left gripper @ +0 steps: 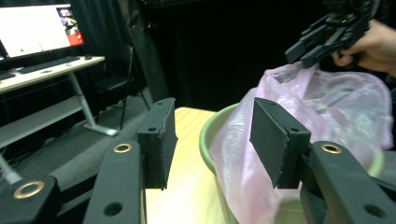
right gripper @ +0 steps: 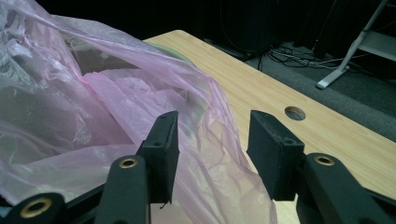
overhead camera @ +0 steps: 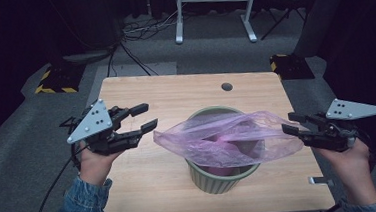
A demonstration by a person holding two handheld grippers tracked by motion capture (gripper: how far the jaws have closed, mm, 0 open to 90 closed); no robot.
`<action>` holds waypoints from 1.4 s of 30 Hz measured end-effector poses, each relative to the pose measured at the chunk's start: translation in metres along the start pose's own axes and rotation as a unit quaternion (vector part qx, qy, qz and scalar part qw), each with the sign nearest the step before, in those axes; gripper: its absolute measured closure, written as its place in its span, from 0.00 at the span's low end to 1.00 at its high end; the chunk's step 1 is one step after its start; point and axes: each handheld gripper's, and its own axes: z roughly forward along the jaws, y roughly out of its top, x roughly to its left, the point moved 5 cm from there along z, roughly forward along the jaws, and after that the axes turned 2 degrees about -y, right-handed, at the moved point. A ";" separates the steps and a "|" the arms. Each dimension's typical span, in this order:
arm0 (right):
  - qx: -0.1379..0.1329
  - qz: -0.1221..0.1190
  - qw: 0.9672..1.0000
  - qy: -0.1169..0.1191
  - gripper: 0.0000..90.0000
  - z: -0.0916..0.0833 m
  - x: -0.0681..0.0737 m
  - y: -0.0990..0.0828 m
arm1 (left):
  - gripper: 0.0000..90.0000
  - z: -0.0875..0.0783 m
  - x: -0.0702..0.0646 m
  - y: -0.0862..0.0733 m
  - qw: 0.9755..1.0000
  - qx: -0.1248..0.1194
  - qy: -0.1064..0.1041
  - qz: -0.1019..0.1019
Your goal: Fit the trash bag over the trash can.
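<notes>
A pale green ribbed bin (overhead camera: 221, 179) stands in the middle of the wooden table (overhead camera: 146, 184). A thin pink plastic bag (overhead camera: 223, 136) lies over its mouth and spreads past the rim on both sides. My left gripper (overhead camera: 150, 115) hovers open just left of the bag's left tip, with nothing between its jaws; its own view looks past the open jaws (left gripper: 212, 140) at the bag (left gripper: 327, 107) and bin rim (left gripper: 205, 133). My right gripper (overhead camera: 287, 121) is open at the bag's right edge. Pink film (right gripper: 93, 121) shows in the gap of its jaws (right gripper: 212, 149), and the pads do not press it.
A round cable hole (overhead camera: 227, 86) sits near the table's far edge. Beyond the table are a white desk frame (overhead camera: 214, 14), floor cables (overhead camera: 140, 29) and two black-and-yellow bases (overhead camera: 56, 80). A lit monitor (left gripper: 37, 28) stands on a side desk.
</notes>
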 end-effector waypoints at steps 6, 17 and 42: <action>0.001 -0.001 1.000 0.003 0.59 0.003 0.001 0.001 | 0.53 0.020 -0.016 0.010 0.998 0.027 -0.049 0.021; 0.005 0.002 1.000 0.007 0.59 0.005 0.003 -0.003 | 0.47 0.042 -0.050 -0.003 0.989 0.088 -0.095 0.065; 0.024 0.062 0.997 0.041 0.92 0.033 -0.018 -0.006 | 0.99 0.046 0.011 -0.048 0.996 0.064 0.062 -0.020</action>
